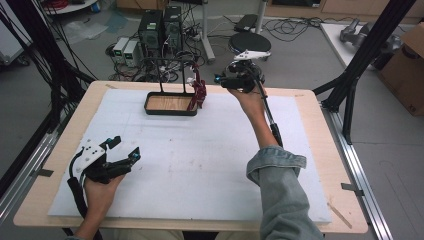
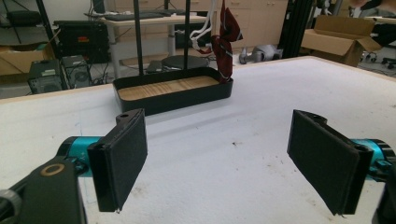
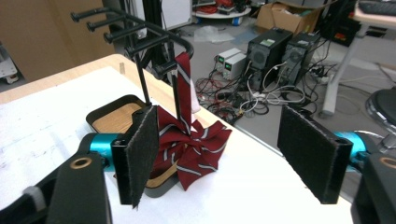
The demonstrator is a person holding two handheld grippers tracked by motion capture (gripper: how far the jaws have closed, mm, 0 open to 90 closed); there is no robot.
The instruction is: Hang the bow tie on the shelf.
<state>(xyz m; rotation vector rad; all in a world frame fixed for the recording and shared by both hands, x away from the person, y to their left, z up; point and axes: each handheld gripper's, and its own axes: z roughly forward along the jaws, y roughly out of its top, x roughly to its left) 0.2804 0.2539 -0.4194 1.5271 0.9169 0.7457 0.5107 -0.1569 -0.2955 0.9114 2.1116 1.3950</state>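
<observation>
Right gripper (image 1: pixel 220 80) hovers above the table's far edge, just right of the stand (image 1: pixel 170 75), its jaws spread wide and holding nothing. The right hand (image 1: pixel 248 97) grips it from behind, with the forearm stretched far forward across the white mat (image 1: pixel 200 150) and the denim sleeve (image 1: pixel 280 185) pushed back toward the elbow. In the right gripper view the pads (image 3: pixel 140 154) stand well apart, and the bow (image 3: pixel 191 144), dark red with pale stripes, hangs from the stand's top bar between them, farther off; its lower part reaches the right end of the tray (image 3: pixel 112 119).

Left gripper (image 1: pixel 125 150) sits at the near left, low over the mat, pointing toward the far right. The left hand (image 1: pixel 100 187) holds it from below, wrist coming in from the near edge. Its jaws are also wide open and empty; in the left gripper view its pads (image 2: pixel 123 156) frame bare mat, with the tray (image 2: pixel 173 95) and bow (image 2: pixel 226 39) well beyond.
</observation>
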